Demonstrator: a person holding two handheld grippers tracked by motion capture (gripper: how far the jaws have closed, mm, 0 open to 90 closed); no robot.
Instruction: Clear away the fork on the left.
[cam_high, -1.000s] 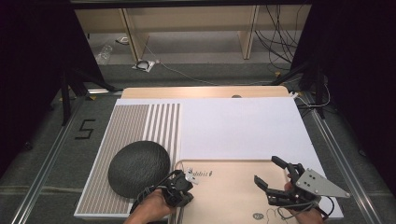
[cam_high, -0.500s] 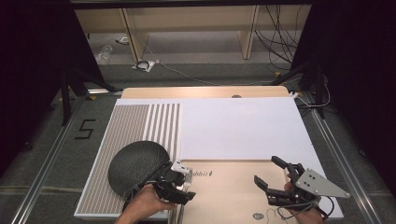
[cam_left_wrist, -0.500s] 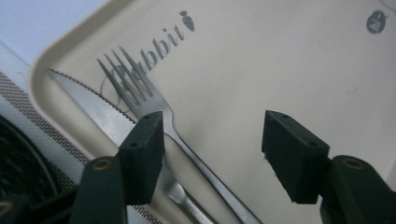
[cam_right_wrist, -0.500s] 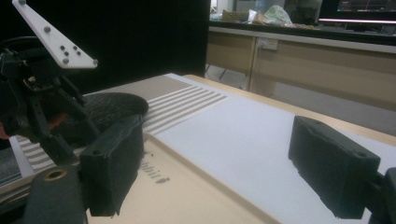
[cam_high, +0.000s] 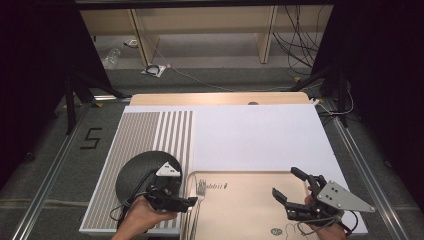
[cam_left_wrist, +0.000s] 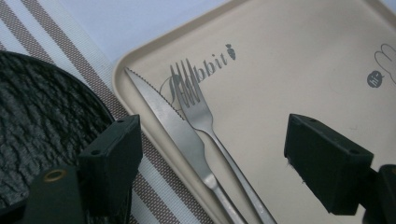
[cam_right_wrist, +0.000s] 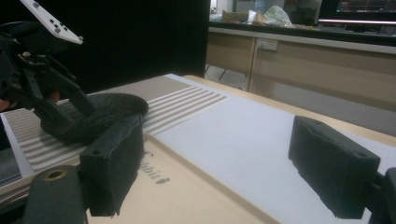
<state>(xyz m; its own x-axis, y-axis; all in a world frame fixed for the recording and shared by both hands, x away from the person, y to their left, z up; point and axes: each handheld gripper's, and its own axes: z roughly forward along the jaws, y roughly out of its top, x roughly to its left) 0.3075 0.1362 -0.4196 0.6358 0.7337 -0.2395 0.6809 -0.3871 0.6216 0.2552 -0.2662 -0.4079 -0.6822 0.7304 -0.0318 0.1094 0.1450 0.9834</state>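
- While both hand-held grippers hover low at the near edge of the worktop (cam_high: 260, 130), the count is: one steel knife with a serrated edge (cam_left_wrist: 180, 135), one steel four-tined fork (cam_left_wrist: 201, 116), one beige rectangular plastic tray with a printed word (cam_high: 240, 210), one black round textured plate (cam_high: 137, 170), one brown-and-white striped placemat (cam_high: 145, 132).
- Left hand-held gripper (cam_high: 192, 201): jaws have just been opening and now stand wide apart, released, nothing between the pads; knife and fork lie free below the gap in the left gripper view.
- Right hand-held gripper (cam_high: 290, 192): jaws spread wide, released, holding nothing, above the tray's right part.
- Knife and fork lie side by side along the tray's left rim, touching or nearly so; knife on the side nearer the plate.
- Long axes run near-to-far across the worktop; blade tip and tines point away from the person, handles toward the near edge.
- Fork tines lie over the start of the printed word.
- Plate sits on the striped placemat, just left of the tray.
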